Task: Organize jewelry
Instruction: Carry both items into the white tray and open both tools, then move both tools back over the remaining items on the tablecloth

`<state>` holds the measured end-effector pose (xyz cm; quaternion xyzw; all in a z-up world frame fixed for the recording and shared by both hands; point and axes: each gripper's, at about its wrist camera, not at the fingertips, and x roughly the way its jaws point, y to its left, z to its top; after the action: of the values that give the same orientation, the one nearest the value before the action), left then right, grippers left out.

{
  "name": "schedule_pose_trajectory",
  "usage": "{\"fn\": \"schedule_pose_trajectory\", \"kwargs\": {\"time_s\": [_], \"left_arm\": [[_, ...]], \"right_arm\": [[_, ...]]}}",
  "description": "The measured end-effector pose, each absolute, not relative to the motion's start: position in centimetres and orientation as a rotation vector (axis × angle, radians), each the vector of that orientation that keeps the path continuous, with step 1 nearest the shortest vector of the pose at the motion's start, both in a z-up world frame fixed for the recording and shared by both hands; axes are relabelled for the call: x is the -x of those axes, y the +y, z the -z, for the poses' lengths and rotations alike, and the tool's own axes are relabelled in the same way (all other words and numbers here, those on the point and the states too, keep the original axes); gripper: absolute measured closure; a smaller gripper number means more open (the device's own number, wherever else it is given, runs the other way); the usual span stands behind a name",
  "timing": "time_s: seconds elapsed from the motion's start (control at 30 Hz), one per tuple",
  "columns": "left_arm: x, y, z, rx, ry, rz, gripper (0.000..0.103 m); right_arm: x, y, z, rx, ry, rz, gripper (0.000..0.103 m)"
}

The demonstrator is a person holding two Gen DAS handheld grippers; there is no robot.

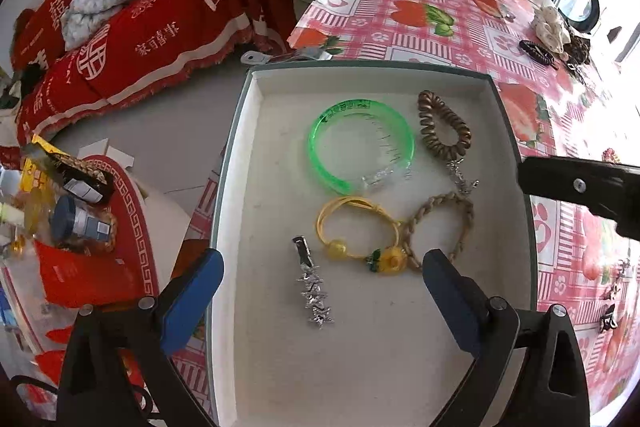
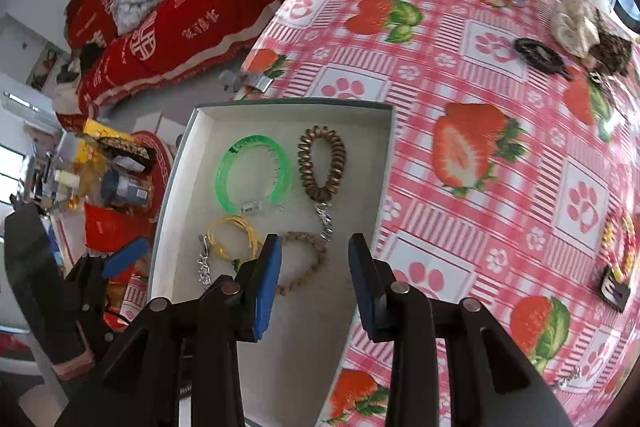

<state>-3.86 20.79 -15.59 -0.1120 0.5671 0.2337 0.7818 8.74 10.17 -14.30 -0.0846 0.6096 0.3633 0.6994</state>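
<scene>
Though the shallow white tray on the desk already carries five pieces, more jewelry lies loose on the strawberry cloth, so the sorting looks partway done. Largest inside is the green bangle: rigid, light, smooth plastic, likely slippery across its width, best pinched through the band at one side. Beside it lies the brown coil tie with a small silver charm, springy and soft, easy to take anywhere on the coil. Below that, the braided loop is limp cord that would sag from a single pinch. The yellow elastic with its bead and flower is light and stretchy; the bead gives the firmest hold. Smallest is the silver star clip, thin, hard and flat against the floor, probably needing a grip across its narrow sides.

The left tool stands wide, nothing between its fingers, hovering above the clip and the elastic. The right tool is narrowly parted and empty, over the braided loop.

Only the left wrist view shows the clip and elastic whole. Only the right wrist view shows the beaded piece near the desk edge, and it gives the dark hair tie and cream scrunchie far more clearly.
</scene>
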Motion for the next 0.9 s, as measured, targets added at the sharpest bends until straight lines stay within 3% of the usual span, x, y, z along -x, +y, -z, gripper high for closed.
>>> {"fn": "schedule_pose_trajectory", "kwargs": {"time_s": [0.47,0.5,0.57,0.9], "left_arm": [[2.7,18.5,14.4,0.213,1.225,-0.474,0.000],[2.5,18.0,14.2,0.206,1.225,-0.465,0.000],[2.0,17.0,14.0,0.188,1.225,-0.451,0.000],[-1.5,10.3,12.6,0.096,1.233,-0.305,0.000]], "right_arm": [[-8.9,2.3,14.3,0.091,1.399,-0.701,0.042],[-8.9,1.5,14.3,0.083,1.400,-0.689,0.039],[-9.0,0.0,14.3,0.067,1.401,-0.664,0.017],[-9.6,-9.8,14.8,-0.021,1.417,-0.479,0.017]]}}
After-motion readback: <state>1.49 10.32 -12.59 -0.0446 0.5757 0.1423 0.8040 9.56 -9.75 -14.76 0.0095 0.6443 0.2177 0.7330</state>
